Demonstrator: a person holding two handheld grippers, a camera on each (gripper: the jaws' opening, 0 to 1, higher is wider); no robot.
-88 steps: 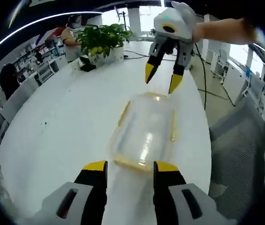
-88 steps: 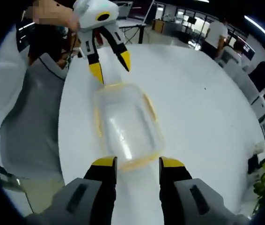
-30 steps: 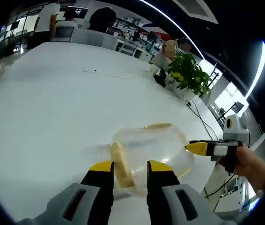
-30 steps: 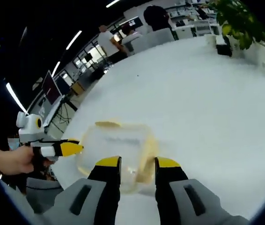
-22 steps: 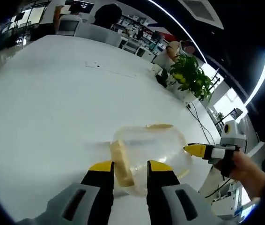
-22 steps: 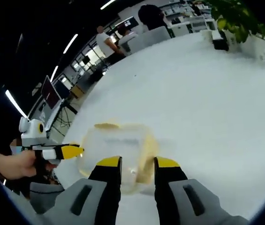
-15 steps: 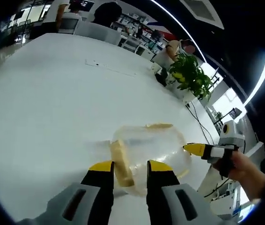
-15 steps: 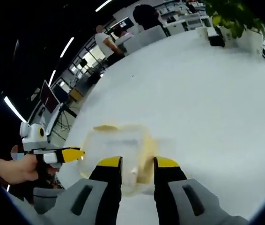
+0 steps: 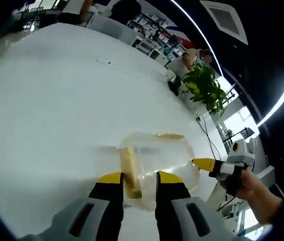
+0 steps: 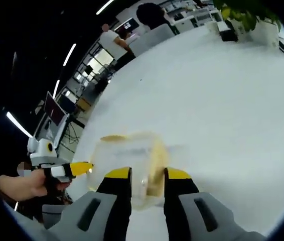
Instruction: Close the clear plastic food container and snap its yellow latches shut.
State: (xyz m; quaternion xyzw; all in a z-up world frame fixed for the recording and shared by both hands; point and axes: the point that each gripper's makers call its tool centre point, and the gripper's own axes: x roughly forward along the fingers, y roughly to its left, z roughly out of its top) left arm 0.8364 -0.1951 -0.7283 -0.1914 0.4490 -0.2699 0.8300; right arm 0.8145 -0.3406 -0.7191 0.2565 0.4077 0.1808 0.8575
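Resting on the wide white table (image 9: 41,100), clear plastic food container (image 9: 157,160) with yellow latches (image 9: 130,168), green potted plant (image 9: 204,88) standing well beyond. Left gripper (image 9: 134,178) narrowing around one yellow end latch; right gripper (image 10: 142,174) narrowing around the opposite latch (image 10: 157,165). Crowding the far table edge, office chairs (image 10: 154,40) and seated people.

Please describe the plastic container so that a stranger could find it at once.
On the large white table, look near the edge opposite the potted plant. The container sits there between two yellow-tipped grippers. It is clear, with yellow latches on its sides.
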